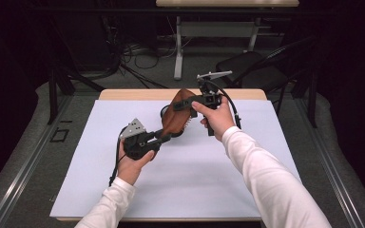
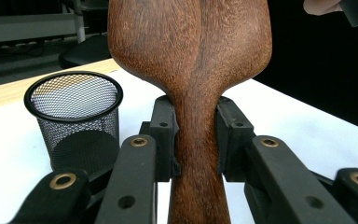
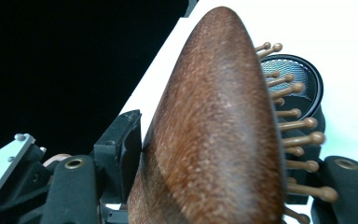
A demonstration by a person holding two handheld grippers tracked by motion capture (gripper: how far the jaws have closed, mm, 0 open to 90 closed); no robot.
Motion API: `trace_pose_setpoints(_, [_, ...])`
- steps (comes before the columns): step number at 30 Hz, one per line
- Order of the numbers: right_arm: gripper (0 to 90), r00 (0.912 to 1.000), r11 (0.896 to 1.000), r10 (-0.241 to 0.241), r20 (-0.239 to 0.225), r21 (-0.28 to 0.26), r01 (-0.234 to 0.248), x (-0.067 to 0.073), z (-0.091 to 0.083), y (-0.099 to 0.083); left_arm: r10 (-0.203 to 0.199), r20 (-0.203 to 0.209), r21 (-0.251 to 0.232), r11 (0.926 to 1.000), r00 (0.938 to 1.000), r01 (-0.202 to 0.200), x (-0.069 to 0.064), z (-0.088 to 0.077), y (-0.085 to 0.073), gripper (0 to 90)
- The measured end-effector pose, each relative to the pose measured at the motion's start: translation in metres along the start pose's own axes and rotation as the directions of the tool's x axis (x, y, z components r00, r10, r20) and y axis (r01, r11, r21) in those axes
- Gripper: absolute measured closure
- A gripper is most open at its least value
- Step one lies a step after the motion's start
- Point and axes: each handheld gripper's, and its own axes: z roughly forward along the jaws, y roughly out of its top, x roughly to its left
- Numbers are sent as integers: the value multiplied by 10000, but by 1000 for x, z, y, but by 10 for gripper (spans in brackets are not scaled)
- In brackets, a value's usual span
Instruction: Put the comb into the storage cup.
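Note:
A brown wooden hairbrush (image 1: 175, 116) is held up over the white sheet (image 1: 195, 175) between both grippers. My left gripper (image 1: 164, 135) is shut on the narrow neck of the handle; in the left gripper view its pads (image 2: 165, 126) press both sides of the wood (image 2: 191, 56). My right gripper (image 1: 186, 102) comes from the far side onto the brush head. In the right gripper view one pad (image 3: 130, 137) lies against the smooth back (image 3: 214, 130) and the other jaw sits on the bristle side, partly hidden by the pins.
A black mesh cup (image 2: 74, 116) stands on the sheet just behind the brush, also seen past the bristles as a dark cup rim (image 3: 303, 79). The wooden table edge (image 1: 123, 94) runs along the back. A dark chair (image 1: 247, 66) and cables sit beyond.

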Motion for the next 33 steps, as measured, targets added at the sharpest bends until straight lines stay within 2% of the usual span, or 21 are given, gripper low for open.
trace_pose_setpoints(6, [373, 9997, 9998, 202, -165, -77, -204, -3, -1, 0, 40, -9, 78, 10000, 10000, -40, 1, 1, -1, 716])
trace_pose_setpoints(14, [403, 9957, 9972, 713, -585, -169, -724, -8, -3, 0, 45, -20, 30, 10000, 10000, -45, 1, 1, -1, 716])
trace_pose_setpoints(25, [428, 9924, 9959, 858, -879, -224, -880, -10, -4, 1, 34, 3, 110, 9999, 10000, -34, 1, 1, -1, 717])
trace_pose_setpoints(28, [437, 9889, 9938, 1068, -1033, -185, -1092, -11, -5, 1, 38, 32, 65, 10000, 10000, -38, 1, 1, -1, 717])
trace_pose_setpoints(33, [445, 9869, 9934, 1120, -1165, -128, -1142, -12, -5, 1, 52, -6, 52, 10000, 10000, -52, 1, 1, -1, 718])
